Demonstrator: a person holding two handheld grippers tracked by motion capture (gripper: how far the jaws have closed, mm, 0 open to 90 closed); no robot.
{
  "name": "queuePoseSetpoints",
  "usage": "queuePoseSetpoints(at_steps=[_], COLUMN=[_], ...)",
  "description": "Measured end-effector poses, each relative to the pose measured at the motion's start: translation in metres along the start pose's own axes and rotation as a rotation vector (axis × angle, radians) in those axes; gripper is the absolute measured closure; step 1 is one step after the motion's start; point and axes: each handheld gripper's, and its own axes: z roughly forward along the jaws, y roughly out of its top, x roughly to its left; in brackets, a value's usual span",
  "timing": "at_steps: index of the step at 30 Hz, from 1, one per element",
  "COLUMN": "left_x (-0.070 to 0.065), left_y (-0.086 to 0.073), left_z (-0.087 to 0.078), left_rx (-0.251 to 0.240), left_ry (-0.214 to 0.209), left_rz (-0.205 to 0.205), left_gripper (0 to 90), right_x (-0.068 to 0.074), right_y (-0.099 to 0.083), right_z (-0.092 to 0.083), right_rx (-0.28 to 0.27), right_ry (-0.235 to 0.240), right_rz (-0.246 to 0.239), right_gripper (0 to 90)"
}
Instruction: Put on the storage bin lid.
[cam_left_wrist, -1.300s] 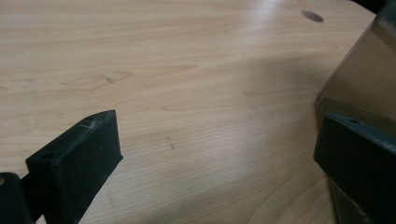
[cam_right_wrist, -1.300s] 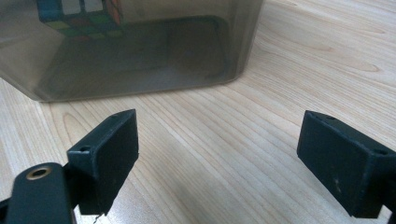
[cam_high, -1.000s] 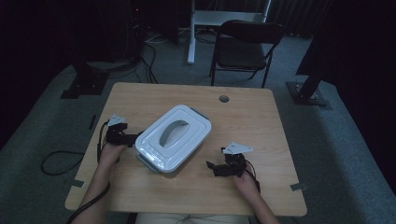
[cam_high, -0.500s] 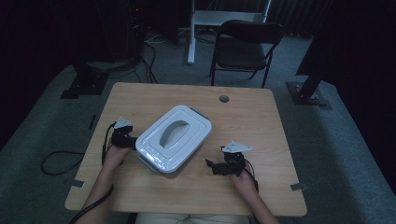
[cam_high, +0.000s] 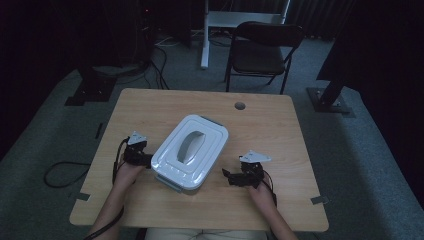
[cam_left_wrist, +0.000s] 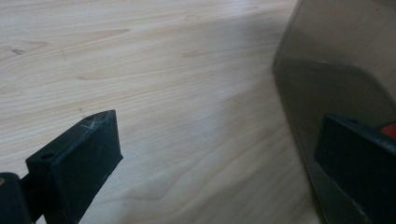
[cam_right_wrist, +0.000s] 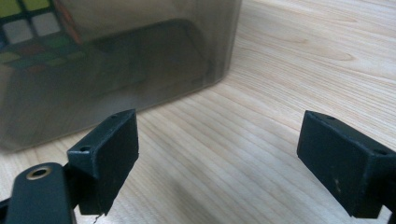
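The box (cam_high: 190, 152) sits mid-tabletop (cam_high: 280, 125), turned at an angle, white lid on with its grey handle facing up. The left gripper (cam_high: 142, 157) is tucked in at the box's near-left side, right against it or nearly so. In the left gripper view its fingers (cam_left_wrist: 81, 158) are spread wide, one over bare wood, the other up against the smoky wall (cam_left_wrist: 336, 70). That looks like a reach for the side or a latch there, not the handle.

The right gripper (cam_high: 232, 177) waits just beside the box's near-right corner, apart from it. Its fingers (cam_right_wrist: 109, 154) are spread too, nothing between them, low over the wood and aimed past the corner. Through the tinted wall (cam_right_wrist: 116, 60) a colour-tiled cube (cam_right_wrist: 32, 28) shows inside, so the box is loaded.

One gripper on each flank reads as a two-sided approach: steady or unclip both sides together, so the lid comes up level and the box doesn't skid.
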Motion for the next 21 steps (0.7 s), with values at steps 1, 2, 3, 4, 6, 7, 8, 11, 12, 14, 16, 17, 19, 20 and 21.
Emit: queuePoseSetpoints(at_steps=[1, 2, 3, 4, 6, 7, 8, 11, 12, 14, 16, 17, 19, 20, 21], left_x=[-0.002, -0.004, -0.006, -0.008, -0.012, -0.014, -0.016, -0.021, -0.023, -0.028, -0.034, -0.037, -0.045, -0.048, -0.052], left_y=[-0.001, -0.001, -0.002, -0.002, -0.004, -0.004, -0.004, -0.004, -0.004, -0.004, -0.004, -0.004, -0.004, -0.004, -0.004], left_z=[0.0, -0.001, -0.001, -0.001, -0.001, -0.001, 0.0, 0.0, 0.0, -0.001, 0.0, 0.0, 0.0, 0.0, 0.0], left_rx=[0.003, 0.004, 0.003, 0.005, 0.007, 0.011, 0.013, 0.019, 0.022, 0.026, 0.022, 0.03, 0.031, 0.035, 0.037], left_ry=[-0.004, -0.007, -0.009, -0.011, -0.013, -0.011, -0.009, 0.004, 0.008, 0.016, 0.025, 0.019, 0.019, 0.022, 0.031], left_rz=[0.002, 0.003, 0.0, -0.002, -0.003, -0.006, -0.005, 0.011, 0.016, 0.02, 0.021, 0.023, 0.04, 0.05, 0.057], left_gripper=[1.3, 1.3, 1.3, 1.3, 1.3, 1.3, 1.3, 1.3, 1.3, 1.2, 1.3, 1.2, 1.2, 1.2, 1.2], right_x=[-0.002, -0.002, -0.004, -0.005, -0.008, -0.01, -0.01, -0.014, -0.014, -0.015, -0.017, -0.018, -0.02, -0.02, -0.02], right_y=[0.0, 0.0, 0.0, -0.001, -0.002, -0.004, -0.004, -0.004, -0.004, -0.003, -0.002, -0.002, 0.0, 0.001, 0.001], right_z=[-0.001, -0.001, -0.001, -0.002, -0.002, -0.002, -0.002, -0.002, -0.002, -0.001, -0.001, 0.0, 0.001, 0.001, 0.001], right_rx=[-0.001, -0.001, 0.003, 0.003, 0.002, 0.008, 0.008, 0.013, 0.013, 0.01, 0.008, 0.007, 0.005, 0.004, 0.006], right_ry=[-0.018, -0.018, -0.022, -0.023, -0.039, -0.049, -0.049, -0.082, -0.082, -0.095, -0.111, -0.111, -0.124, -0.125, -0.121], right_rz=[0.002, 0.002, 0.005, 0.009, 0.013, 0.013, 0.013, 0.011, 0.011, 0.014, 0.024, 0.028, 0.026, 0.028, 0.028], right_gripper=[12.4, 12.4, 12.4, 12.4, 12.4, 12.4, 12.4, 12.4, 12.4, 12.4, 12.4, 12.4, 12.4, 12.4, 12.4])
